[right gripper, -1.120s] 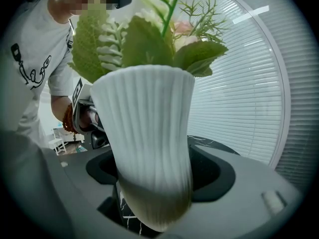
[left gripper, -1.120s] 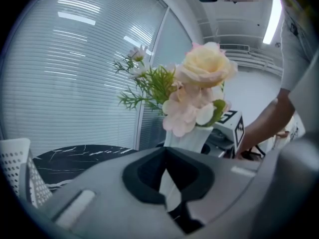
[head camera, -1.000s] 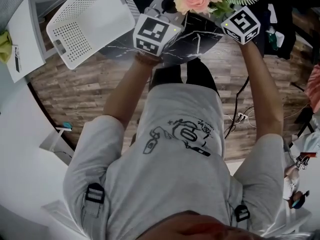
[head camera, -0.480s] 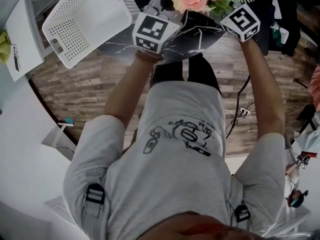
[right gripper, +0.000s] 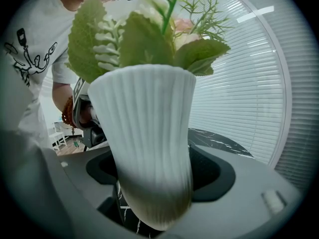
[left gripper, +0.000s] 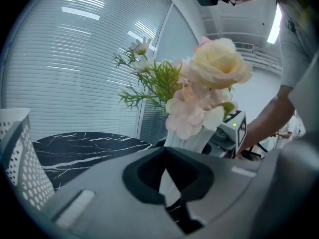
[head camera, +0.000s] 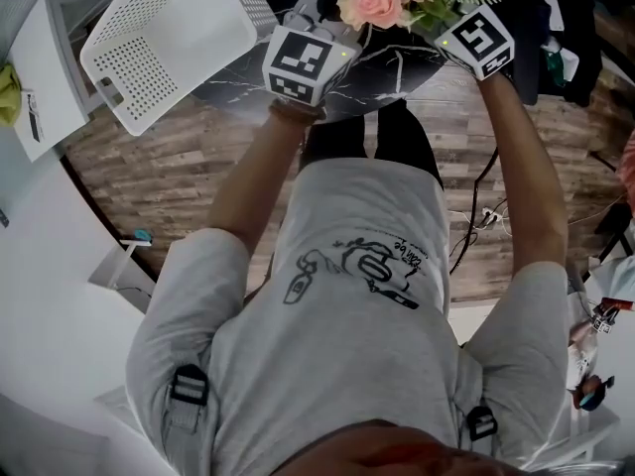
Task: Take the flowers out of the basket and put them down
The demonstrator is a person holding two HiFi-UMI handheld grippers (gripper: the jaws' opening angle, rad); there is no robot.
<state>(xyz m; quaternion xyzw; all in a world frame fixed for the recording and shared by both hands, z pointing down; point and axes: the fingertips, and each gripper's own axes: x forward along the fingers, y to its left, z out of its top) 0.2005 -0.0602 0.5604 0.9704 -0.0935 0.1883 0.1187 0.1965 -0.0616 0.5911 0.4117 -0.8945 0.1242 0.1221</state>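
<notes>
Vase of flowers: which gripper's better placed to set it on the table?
Right. The right gripper clamps the white vase of flowers over the black table. The left gripper only faces it, jaws open and empty.

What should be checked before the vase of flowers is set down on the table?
1. Right gripper clamps white ribbed vase: ok.
2. Flowers out of white perforated basket: ok.
3. Vase base touching black marble table: cannot tell.
4. Bare tabletop beside basket: ok.
5. Left gripper, jaws slightly apart, clear of vase: cannot tell.
</notes>
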